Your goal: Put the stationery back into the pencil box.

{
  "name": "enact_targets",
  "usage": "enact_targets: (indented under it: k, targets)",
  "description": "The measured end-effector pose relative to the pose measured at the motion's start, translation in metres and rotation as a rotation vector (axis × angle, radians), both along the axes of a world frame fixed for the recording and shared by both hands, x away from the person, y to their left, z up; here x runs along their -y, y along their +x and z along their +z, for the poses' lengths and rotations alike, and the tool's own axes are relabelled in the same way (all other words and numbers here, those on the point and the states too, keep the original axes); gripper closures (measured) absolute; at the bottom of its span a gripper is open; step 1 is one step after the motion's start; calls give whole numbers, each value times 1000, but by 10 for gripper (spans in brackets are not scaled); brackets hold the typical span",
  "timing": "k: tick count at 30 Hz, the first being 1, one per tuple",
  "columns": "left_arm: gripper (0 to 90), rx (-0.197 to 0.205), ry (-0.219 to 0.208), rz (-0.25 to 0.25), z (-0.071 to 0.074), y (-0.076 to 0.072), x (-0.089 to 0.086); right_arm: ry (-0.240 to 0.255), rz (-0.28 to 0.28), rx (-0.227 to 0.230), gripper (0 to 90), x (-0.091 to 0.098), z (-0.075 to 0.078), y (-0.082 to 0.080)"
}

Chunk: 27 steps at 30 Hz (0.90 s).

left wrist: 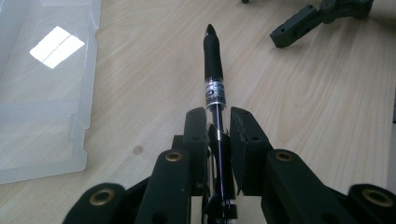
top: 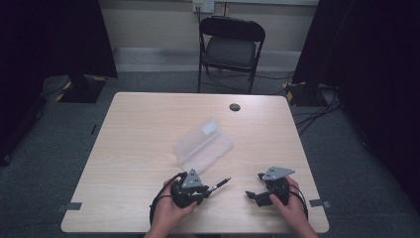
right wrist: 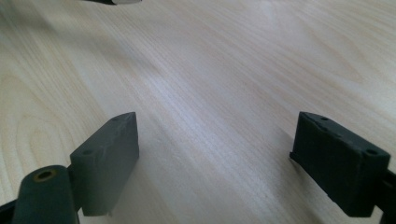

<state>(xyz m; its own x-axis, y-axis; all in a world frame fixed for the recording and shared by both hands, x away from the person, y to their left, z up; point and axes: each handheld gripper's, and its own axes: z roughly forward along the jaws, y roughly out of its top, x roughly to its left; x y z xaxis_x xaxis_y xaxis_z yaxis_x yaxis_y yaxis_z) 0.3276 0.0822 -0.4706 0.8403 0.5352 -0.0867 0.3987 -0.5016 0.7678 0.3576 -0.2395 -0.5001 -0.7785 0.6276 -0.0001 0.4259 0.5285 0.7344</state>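
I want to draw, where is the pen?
The pen is clamped in the left hand-held gripper, low on the table, just below the clear plastic case.

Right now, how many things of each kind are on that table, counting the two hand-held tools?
Pens: 1, the black pen, clamped in the left gripper.
Clear plastic boxes: 1, the box, lying open.
Hand-held grippers: 2, the left one and the right gripper, its fingers apart.
Total: 4
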Motion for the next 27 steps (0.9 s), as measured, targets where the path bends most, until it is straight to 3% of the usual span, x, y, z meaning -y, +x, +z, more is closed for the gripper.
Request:
enact_targets:
  k: [9,27]
  targets:
    - [775,4,-23,7,14,11,0,-2,1,1,138,0,0,0]
    - [775,11,-35,29,22,28,5,-1,-1,0,137,0,0,0]
